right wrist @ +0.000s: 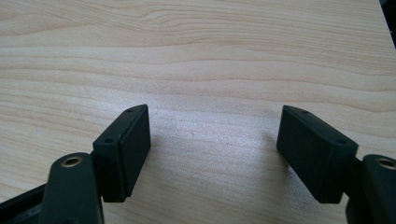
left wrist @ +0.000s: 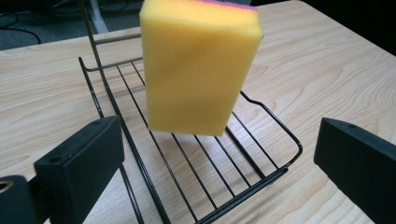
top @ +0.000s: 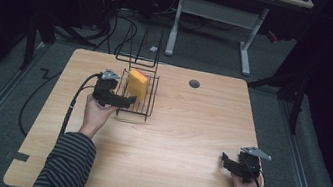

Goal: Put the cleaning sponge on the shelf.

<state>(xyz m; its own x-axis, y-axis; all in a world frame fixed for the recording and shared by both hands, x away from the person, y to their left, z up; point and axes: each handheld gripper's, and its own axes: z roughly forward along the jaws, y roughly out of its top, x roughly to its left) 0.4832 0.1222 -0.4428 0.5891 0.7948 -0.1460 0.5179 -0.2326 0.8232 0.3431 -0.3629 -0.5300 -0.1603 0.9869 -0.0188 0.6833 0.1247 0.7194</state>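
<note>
The left gripper [left wrist: 210, 154] is nearest: its two black jaws stand wide apart at the bottom corners of the left gripper view, released, with nothing pressed between them. The right jaw is cut off by the frame edge. Just beyond them stands the yellow sponge [left wrist: 198, 67], upright on its end on the floor of the black wire rack [left wrist: 243, 186], tilted slightly; a thin pink-purple layer shows along its top edge, and its top is clipped by the frame. What, if anything, it leans on behind is hidden by the sponge itself.

From the high view the sponge [top: 138, 84] sits inside the rack [top: 147, 113] on the far left part of the wooden table [top: 189, 127], the rack's tall back wires hard to make out against the dark floor. The left gripper [top: 123, 101] lies level, just beside the rack's near-left edge, held by a hand from a striped sleeve [top: 67, 164].

The right gripper [top: 224, 161] rests well apart near the table's right corner, jaws spread and empty over bare wood.
</note>
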